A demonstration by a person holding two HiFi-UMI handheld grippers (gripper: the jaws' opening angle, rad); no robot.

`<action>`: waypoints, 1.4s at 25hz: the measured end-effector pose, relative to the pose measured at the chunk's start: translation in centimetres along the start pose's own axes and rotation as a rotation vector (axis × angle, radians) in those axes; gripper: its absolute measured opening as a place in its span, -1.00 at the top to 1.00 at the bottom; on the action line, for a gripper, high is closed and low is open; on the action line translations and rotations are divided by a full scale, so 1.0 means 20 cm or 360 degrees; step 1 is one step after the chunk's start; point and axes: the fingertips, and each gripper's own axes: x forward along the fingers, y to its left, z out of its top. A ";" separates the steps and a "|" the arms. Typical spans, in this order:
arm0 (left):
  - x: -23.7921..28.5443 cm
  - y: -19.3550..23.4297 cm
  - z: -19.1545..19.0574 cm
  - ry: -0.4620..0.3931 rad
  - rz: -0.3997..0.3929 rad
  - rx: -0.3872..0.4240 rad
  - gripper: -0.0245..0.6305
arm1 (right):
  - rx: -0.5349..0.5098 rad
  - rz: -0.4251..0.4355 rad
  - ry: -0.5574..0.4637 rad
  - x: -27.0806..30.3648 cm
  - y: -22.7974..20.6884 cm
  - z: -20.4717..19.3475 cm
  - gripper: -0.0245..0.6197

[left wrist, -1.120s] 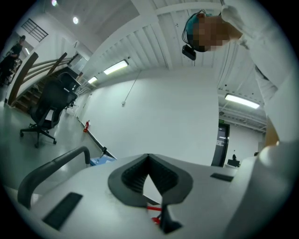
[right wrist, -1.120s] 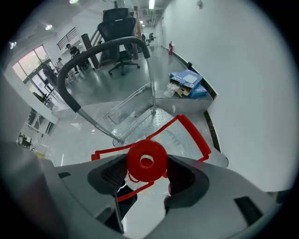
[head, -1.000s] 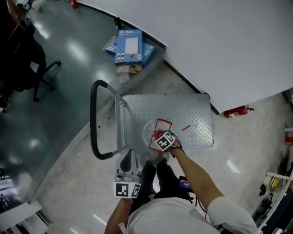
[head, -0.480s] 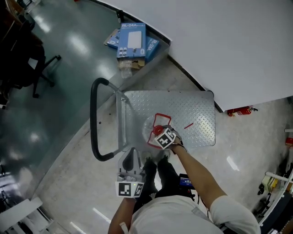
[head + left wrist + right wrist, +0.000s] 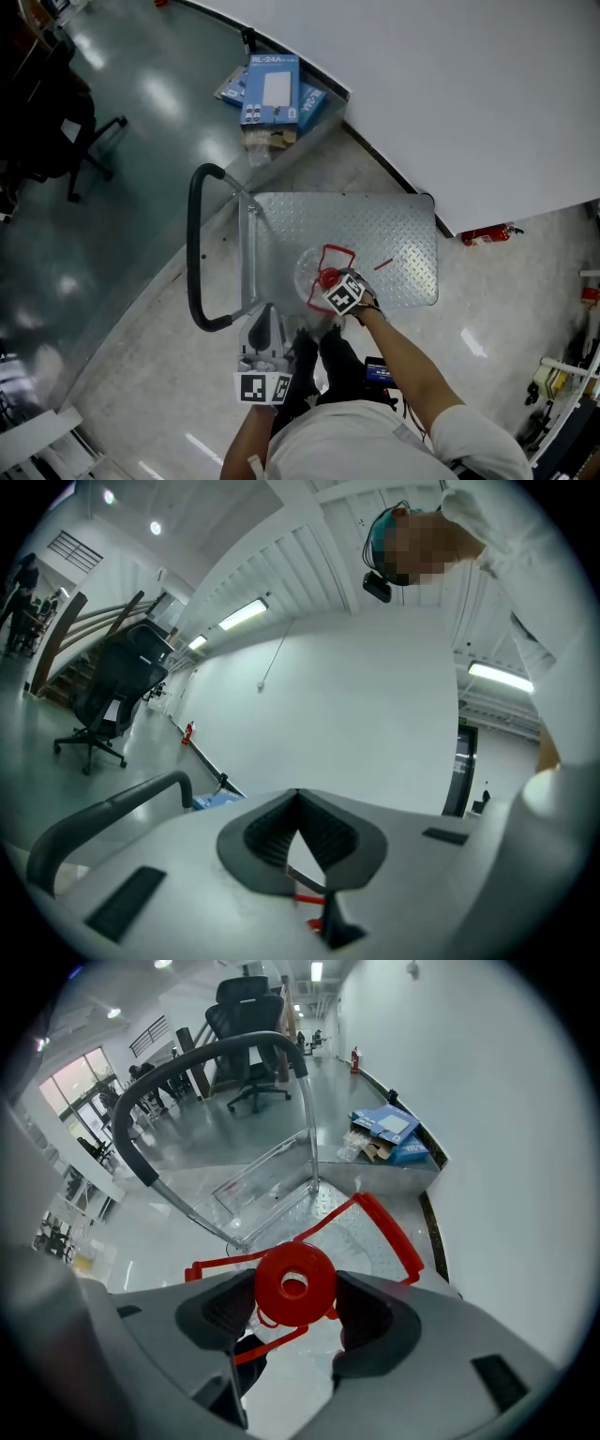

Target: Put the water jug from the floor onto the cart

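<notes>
The clear water jug (image 5: 317, 269) with a red cap (image 5: 293, 1283) and a red carry handle (image 5: 389, 1227) stands upright on the cart's steel deck (image 5: 384, 230), near the deck's front edge. My right gripper (image 5: 331, 283) comes down over the jug's top, and its jaws are shut on the red cap from both sides (image 5: 295, 1309). My left gripper (image 5: 265, 319) hangs close to my body beside the cart's black push handle (image 5: 194, 244). It points up and forward, and its jaws (image 5: 300, 841) are shut with nothing in them.
Blue cardboard boxes (image 5: 272, 89) lie against the white wall beyond the cart. A red fire extinguisher (image 5: 487, 231) lies on the floor at the right. An office chair (image 5: 56, 131) stands at the far left. My feet are at the deck's near edge.
The right gripper stays on the jug's cap, and the jug stays in the same spot on the deck. Only the head camera has swayed a little.
</notes>
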 end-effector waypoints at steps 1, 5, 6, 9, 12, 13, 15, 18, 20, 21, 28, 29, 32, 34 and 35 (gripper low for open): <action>0.00 0.00 0.00 -0.0002 -0.0006 0.0004 0.92 | 0.0004 0.0001 -0.0002 -0.01 0.00 -0.01 0.08; 0.01 -0.03 0.03 -0.0028 -0.0030 0.0008 0.92 | 0.0064 -0.0017 -0.0096 -0.09 -0.03 0.00 0.08; 0.01 -0.04 0.05 -0.0037 -0.0035 0.0006 0.92 | 0.0074 -0.0022 -0.0127 -0.13 -0.03 0.01 0.08; 0.00 -0.07 0.10 -0.0074 -0.0049 0.0006 0.92 | 0.0145 -0.0091 -0.0365 -0.38 -0.06 0.11 0.11; -0.02 -0.13 0.19 -0.0121 -0.0074 0.0044 0.92 | 0.0297 -0.0317 -0.0872 -0.84 -0.15 0.26 0.80; -0.03 -0.15 0.21 -0.0130 -0.0085 0.0058 0.92 | 0.0331 -0.0385 -0.1021 -1.00 -0.16 0.29 0.84; -0.05 -0.19 0.25 -0.0146 -0.0106 0.0070 0.92 | 0.0357 -0.0475 -0.1277 -1.26 -0.15 0.30 0.88; -0.07 -0.26 0.30 -0.0185 -0.0127 0.0080 0.92 | 0.0382 -0.0547 -0.1594 -1.56 -0.12 0.27 0.89; -0.06 -0.31 0.33 -0.0213 -0.0139 0.0096 0.92 | 0.0458 -0.0532 -0.1744 -1.68 -0.12 0.24 0.89; -0.06 -0.33 0.33 -0.0221 -0.0144 0.0104 0.92 | 0.0497 -0.0509 -0.1789 -1.71 -0.12 0.22 0.89; -0.05 -0.41 0.30 -0.0210 -0.0174 0.0123 0.92 | 0.0565 -0.0395 -0.1816 -1.74 -0.10 0.14 0.89; -0.05 -0.42 0.30 -0.0214 -0.0173 0.0125 0.92 | 0.0567 -0.0382 -0.1816 -1.74 -0.10 0.14 0.89; -0.05 -0.42 0.31 -0.0222 -0.0158 0.0127 0.92 | 0.0569 -0.0350 -0.1825 -1.75 -0.11 0.14 0.89; -0.05 -0.42 0.31 -0.0225 -0.0146 0.0124 0.92 | 0.0563 -0.0335 -0.1831 -1.76 -0.12 0.15 0.89; -0.05 -0.42 0.31 -0.0226 -0.0141 0.0123 0.92 | 0.0559 -0.0329 -0.1834 -1.76 -0.13 0.16 0.89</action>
